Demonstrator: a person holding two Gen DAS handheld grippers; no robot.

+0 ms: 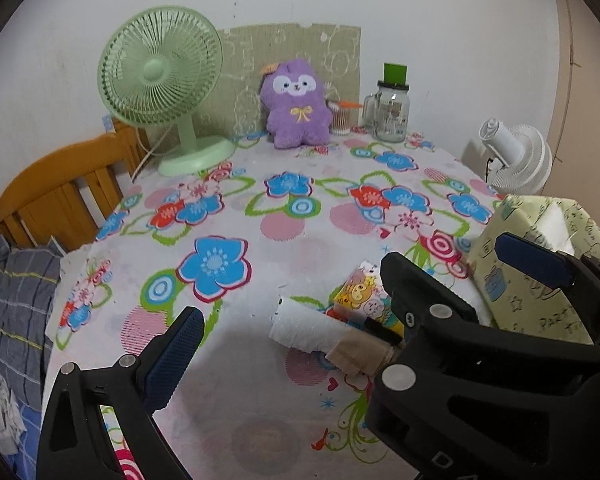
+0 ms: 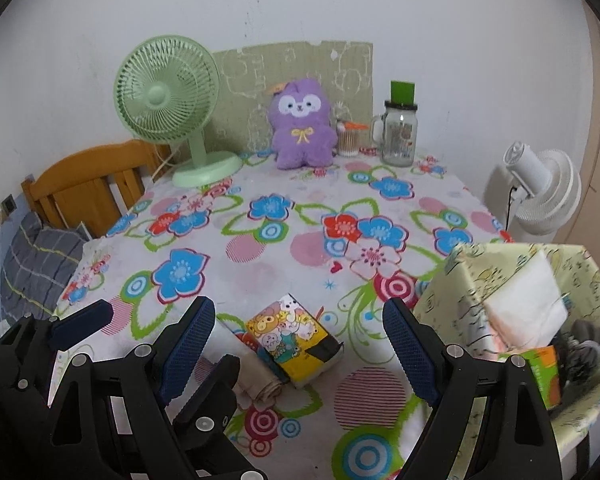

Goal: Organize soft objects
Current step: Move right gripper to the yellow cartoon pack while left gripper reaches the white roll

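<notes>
Counts: 1 purple plush [image 2: 303,126] upright at the table's [image 2: 260,272] far edge vs. the wall, 1 cartoon tissue pack [image 2: 296,336], 1 white paper roll [image 1: 304,326] w/ beige wrap, touching the pack's left side, both near the front. 1 pale-green patterned box [image 2: 516,312] at front right, holding white tissue + a grey soft thing. 2 fans: green fan [image 2: 168,96] left of the plush, white fan [image 2: 540,188] off the table's right. 1 glass jar [image 2: 399,136], 1 cotton-swab tub [image 2: 348,140] beside the plush. Left gripper [image 1: 292,308]: fingers wide, nothing held, roll + pack just ahead. Right gripper [image 2: 300,332]: fingers wide, empty, framing the pack; the left gripper's frame crowds its left side.
</notes>
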